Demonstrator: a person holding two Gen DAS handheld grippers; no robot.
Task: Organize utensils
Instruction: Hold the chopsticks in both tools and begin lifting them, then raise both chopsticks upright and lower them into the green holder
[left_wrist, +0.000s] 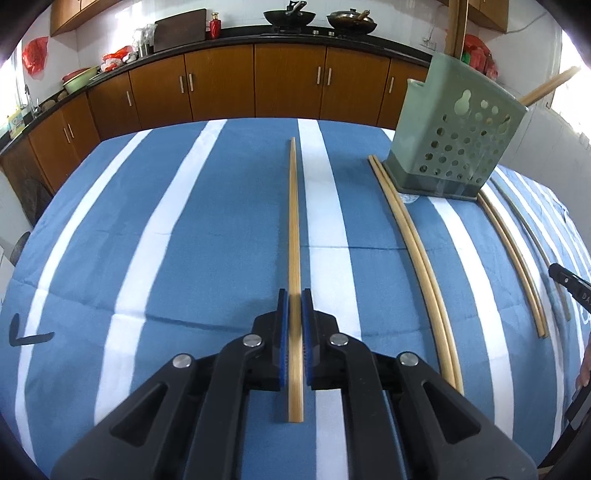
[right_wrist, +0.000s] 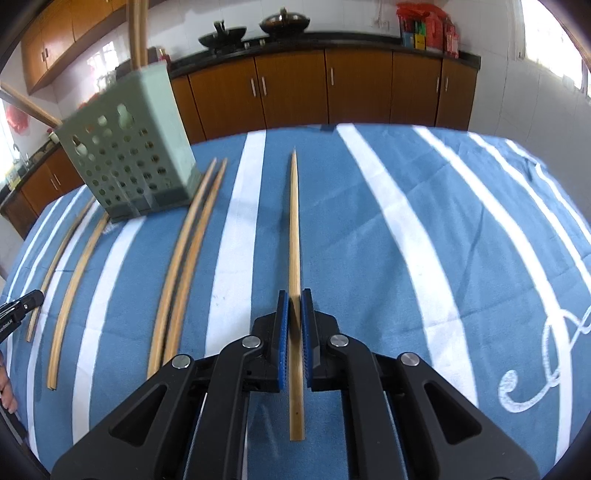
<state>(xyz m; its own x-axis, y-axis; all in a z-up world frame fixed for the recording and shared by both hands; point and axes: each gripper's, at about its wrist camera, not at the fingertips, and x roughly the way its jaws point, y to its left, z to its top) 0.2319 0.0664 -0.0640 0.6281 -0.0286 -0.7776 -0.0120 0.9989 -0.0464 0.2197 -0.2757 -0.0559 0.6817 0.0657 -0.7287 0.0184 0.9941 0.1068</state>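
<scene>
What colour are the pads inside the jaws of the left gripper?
Blue. The pads of the left gripper show best in the left wrist view, pressed on a chopstick.

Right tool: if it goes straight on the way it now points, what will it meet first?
The right tool, shut on a chopstick, points down at the striped tablecloth. It would probably meet that cloth first; the green holder stands off to its left.
</scene>
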